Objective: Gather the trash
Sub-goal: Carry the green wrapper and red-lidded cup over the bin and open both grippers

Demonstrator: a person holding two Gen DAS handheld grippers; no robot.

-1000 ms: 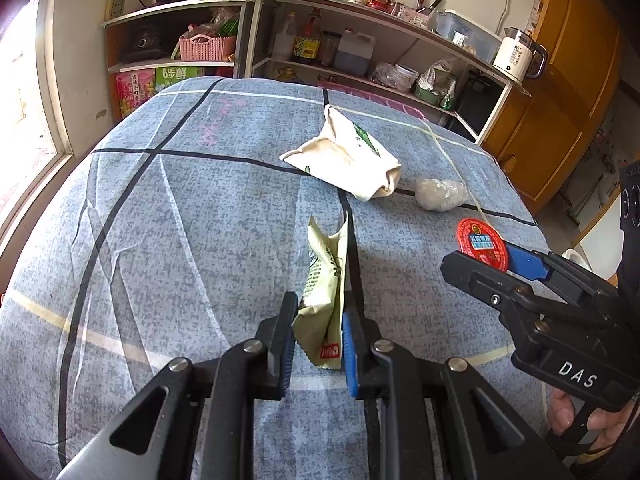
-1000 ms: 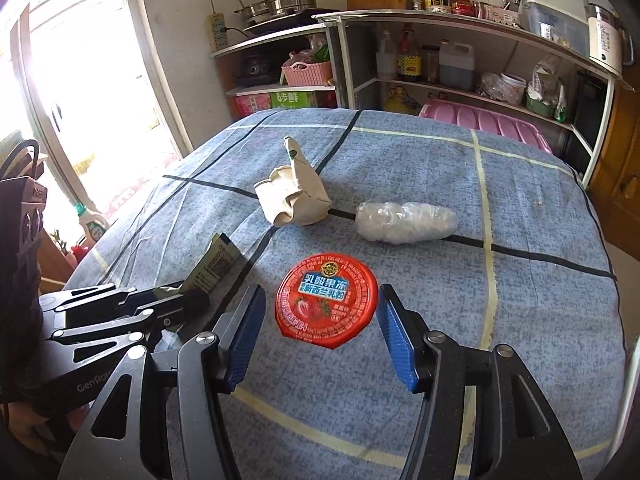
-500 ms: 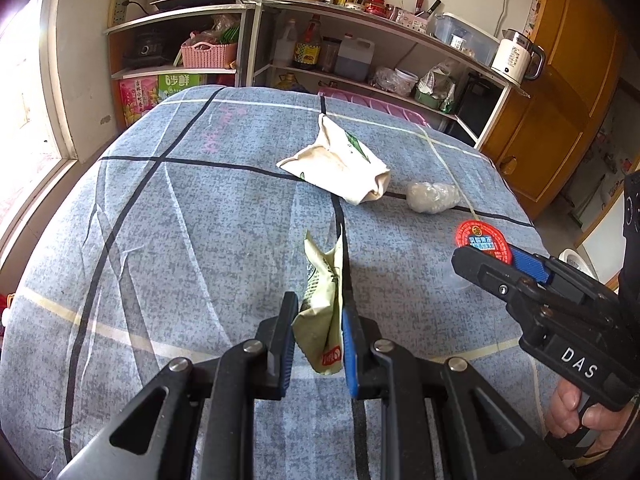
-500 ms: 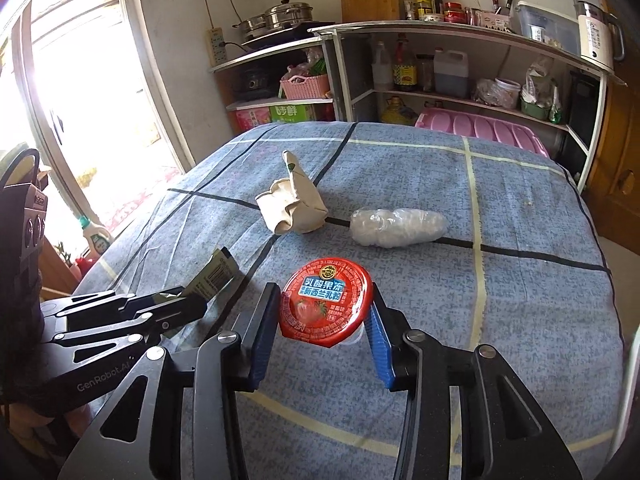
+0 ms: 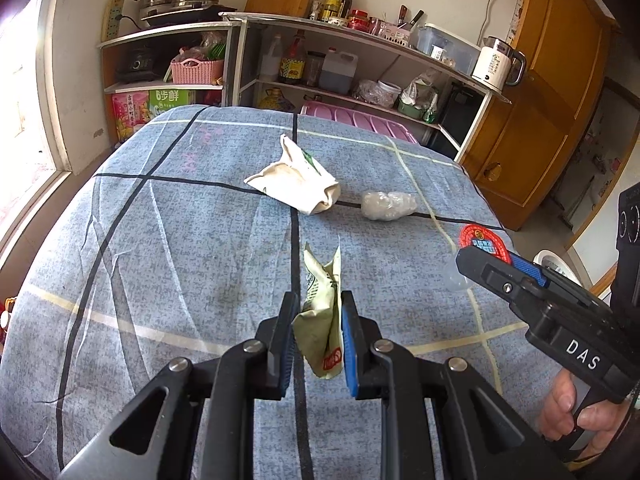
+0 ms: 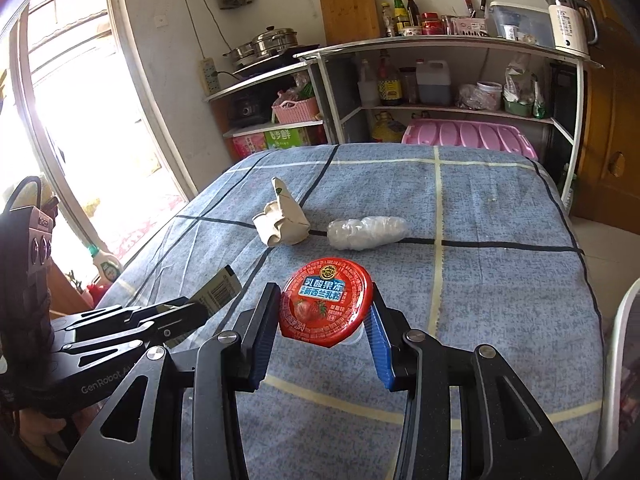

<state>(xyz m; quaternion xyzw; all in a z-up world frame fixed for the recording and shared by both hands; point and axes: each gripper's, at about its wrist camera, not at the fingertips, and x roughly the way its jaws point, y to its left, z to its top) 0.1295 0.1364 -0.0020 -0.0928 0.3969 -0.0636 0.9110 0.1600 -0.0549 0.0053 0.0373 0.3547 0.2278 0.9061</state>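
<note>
My left gripper is shut on a pale green snack wrapper and holds it above the blue checked tablecloth. My right gripper is shut on a red-lidded jelly cup, lifted off the cloth; the cup also shows in the left wrist view. A crumpled cream paper bag and a crumpled clear plastic bottle lie further back on the table. They also show in the right wrist view, the bag left of the bottle.
Open shelves with bottles, pots and a pink basket stand behind the table. A pink tub sits at the far edge. A wooden door is at the right, a bright window at the left. A white rim is at the right.
The right gripper closed on the jelly cup and lifted it off the cloth. The left gripper rose a little with the wrapper still held.
</note>
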